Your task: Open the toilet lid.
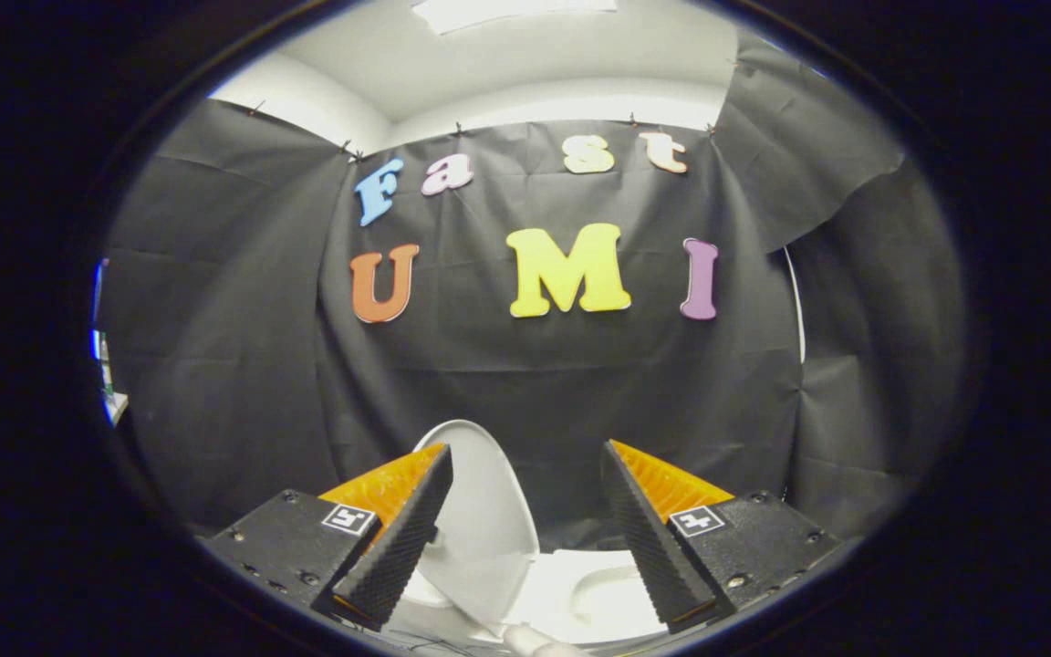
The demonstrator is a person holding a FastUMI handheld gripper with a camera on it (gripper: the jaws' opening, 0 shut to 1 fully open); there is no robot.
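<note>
The white toilet lid (482, 520) stands raised and tilted, its rounded top edge just beside my left finger and reaching up between the two fingers. Below and right of it lies the white toilet bowl (594, 593), low between the fingers. My gripper (525, 456) is open, its two orange-and-black fingers spread wide. The left finger (402, 538) sits close against the lid's left side; I cannot tell if it touches. The right finger (649, 534) is apart from the lid. Nothing is clamped between the pads.
The booth's black cloth wall (525, 383) hangs close behind the toilet and wraps round both sides. A white ceiling (507, 64) shows above it. A narrow bright gap (106, 374) opens at the far left.
</note>
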